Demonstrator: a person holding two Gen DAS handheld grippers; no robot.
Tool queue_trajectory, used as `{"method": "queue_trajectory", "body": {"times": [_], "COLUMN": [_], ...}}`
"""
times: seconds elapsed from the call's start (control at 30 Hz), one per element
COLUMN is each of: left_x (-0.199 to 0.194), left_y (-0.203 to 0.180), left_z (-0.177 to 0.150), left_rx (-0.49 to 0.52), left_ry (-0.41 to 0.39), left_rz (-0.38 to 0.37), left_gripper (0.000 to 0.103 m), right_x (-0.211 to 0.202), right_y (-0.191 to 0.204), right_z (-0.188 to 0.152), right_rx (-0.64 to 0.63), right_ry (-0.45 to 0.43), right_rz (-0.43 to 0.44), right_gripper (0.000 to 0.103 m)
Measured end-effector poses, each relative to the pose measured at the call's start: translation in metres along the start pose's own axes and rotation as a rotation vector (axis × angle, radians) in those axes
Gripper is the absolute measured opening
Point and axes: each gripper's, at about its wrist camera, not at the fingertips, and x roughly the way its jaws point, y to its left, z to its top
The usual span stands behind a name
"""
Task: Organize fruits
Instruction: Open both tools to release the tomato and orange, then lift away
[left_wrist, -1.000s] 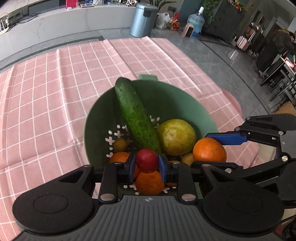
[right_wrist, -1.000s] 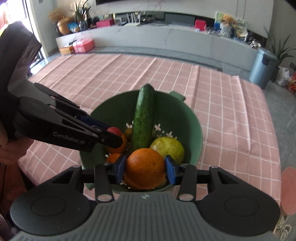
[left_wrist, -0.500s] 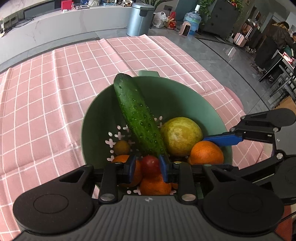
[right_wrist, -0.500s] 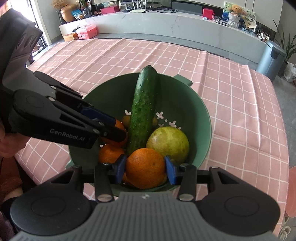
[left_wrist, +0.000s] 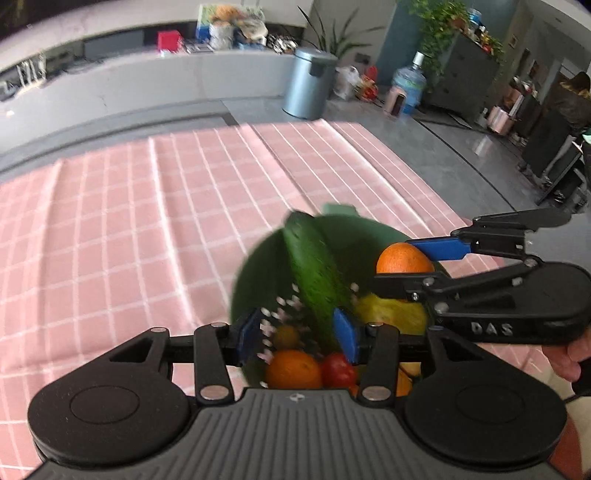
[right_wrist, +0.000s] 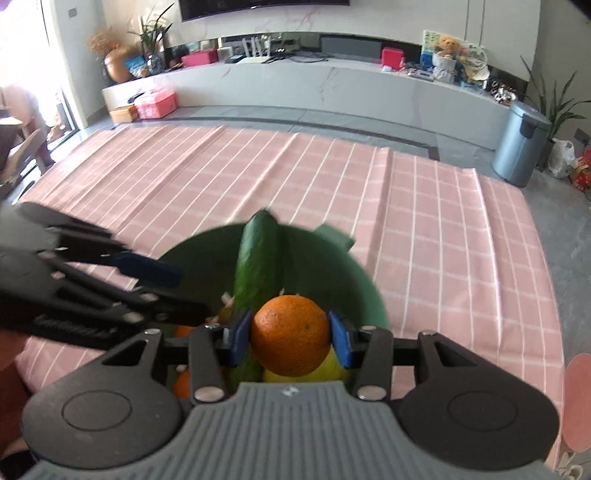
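right gripper (right_wrist: 290, 334) clenched on orange (right_wrist: 290, 335) – left gripper (left_wrist: 298, 334) just opening, empty; risk: orange slipping, knocking cucumber (right_wrist: 258, 266) at 12 o'clock.

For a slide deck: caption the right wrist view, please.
Right gripper shut on an orange above the green colander holding a cucumber, on a pink checked tablecloth.

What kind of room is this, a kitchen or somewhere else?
Probably a home living room, not a kitchen. A long pale marble-look counter runs under a dark wall screen, with a teddy bear on it, and potted green plants stand nearby. The pink checked tablecloth suggests a dining table.
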Motion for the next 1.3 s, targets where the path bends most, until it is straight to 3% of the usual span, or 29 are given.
{"method": "queue_trajectory", "body": {"times": [0.2,0.77,0.87,1.0,1.13,1.3], "left_x": [-0.008,-0.022,-0.032,-0.052,-0.078,-0.116], "left_y": [0.001,0.002,0.000,-0.006,-0.012,-0.017], "left_z": [0.002,-0.002,-0.002,-0.002,-0.006,-0.016], "left_rx": [0.049,0.083,0.101,0.115,0.125,0.137], "left_ry": [-0.041,-0.048,-0.063,-0.093,-0.148,-0.226], "left_rz": [0.064,0.086,0.095,0.134,0.175,0.236], "left_gripper": [0.055,0.055,0.055,0.058,0.061,0.070], "right_x": [0.022,0.030,0.019,-0.004,-0.034,-0.075], "right_y": [-0.002,0.004,0.009,0.018,0.035,0.060], "right_z": [0.008,0.011,0.013,0.015,0.016,0.014], "right_rx": [0.001,-0.025,-0.029,-0.034,-0.038,-0.020], "right_ry": [0.021,0.052,0.040,0.017,-0.033,-0.091], "right_rz": [-0.021,-0.086,-0.105,-0.110,-0.116,-0.117], "right_gripper": [0.042,0.044,0.054,0.056,0.070,0.080]}}
